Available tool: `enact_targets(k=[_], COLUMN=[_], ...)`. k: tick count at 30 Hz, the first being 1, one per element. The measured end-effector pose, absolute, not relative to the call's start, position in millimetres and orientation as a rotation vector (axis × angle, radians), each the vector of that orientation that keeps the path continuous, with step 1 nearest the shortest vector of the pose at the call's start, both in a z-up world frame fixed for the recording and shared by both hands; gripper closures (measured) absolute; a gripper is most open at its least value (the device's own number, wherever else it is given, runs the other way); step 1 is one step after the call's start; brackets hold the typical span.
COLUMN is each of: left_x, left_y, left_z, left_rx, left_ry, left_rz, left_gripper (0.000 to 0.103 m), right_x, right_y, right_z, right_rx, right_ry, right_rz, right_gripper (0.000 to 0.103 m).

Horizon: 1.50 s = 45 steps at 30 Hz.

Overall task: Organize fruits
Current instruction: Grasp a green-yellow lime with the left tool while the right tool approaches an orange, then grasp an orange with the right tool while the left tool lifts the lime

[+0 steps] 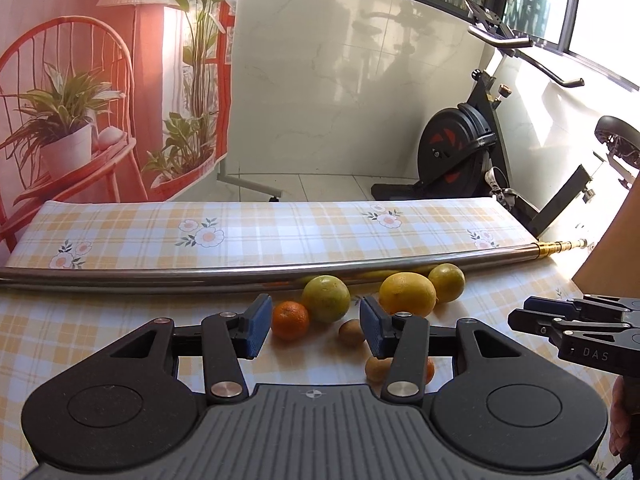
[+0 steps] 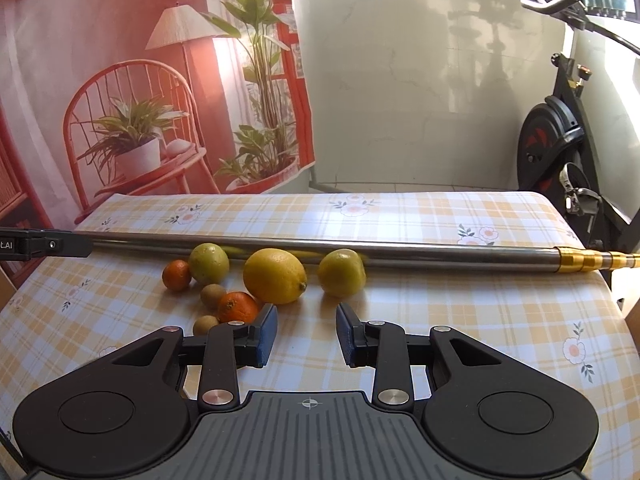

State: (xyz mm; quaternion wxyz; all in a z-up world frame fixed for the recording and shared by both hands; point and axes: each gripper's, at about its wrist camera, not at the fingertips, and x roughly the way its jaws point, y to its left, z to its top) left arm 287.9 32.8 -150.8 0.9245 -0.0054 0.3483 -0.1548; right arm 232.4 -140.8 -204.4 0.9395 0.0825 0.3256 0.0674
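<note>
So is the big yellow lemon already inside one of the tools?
No, the lemon lies on the tablecloth ahead of the open right tool, touching neither finger.

Metal pole across checked tablecloth, exercise bike, printed backdrop

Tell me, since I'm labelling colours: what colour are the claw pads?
Blue, clearest in the right wrist view on the right claw pads.
</note>
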Motion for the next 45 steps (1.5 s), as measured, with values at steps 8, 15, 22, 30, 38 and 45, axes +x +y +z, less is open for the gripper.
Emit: enact_targets(k=[8, 15, 22, 30, 38, 45], left_x=[331, 361, 377, 378, 358, 319], left_y=[17, 8, 3, -9, 3, 22], left_z=[-178, -207, -221, -223, -202, -180], left_rx=[-0.061, -0.046, -0.015, 0.066, 0.032, 0.045], left_ry=[0.758, 0.824, 0.860, 0.859, 0.819, 0.781], left_rz=[-0.355, -0.347, -0.336, -0.346, -0.364, -0.380], left_gripper=[0.052, 0.052, 0.052, 0.054, 0.054, 0.054], right_x=[261, 275, 280, 281, 281, 278], right_y=[-153, -156, -156, -150, -133, -101], right_z=[-223, -237, -243, -247, -248, -246], right_rx=[0.214, 0.229, 0.244, 0.259, 0.261, 0.199], right_ry=[0.682, 0.691, 0.710, 0.741, 0.780, 0.816], right_rz=[0.096, 0.097, 0.109, 0.145, 0.212, 0.304], right_gripper=[0.072, 0.072, 0.072, 0.071, 0.071, 0.071])
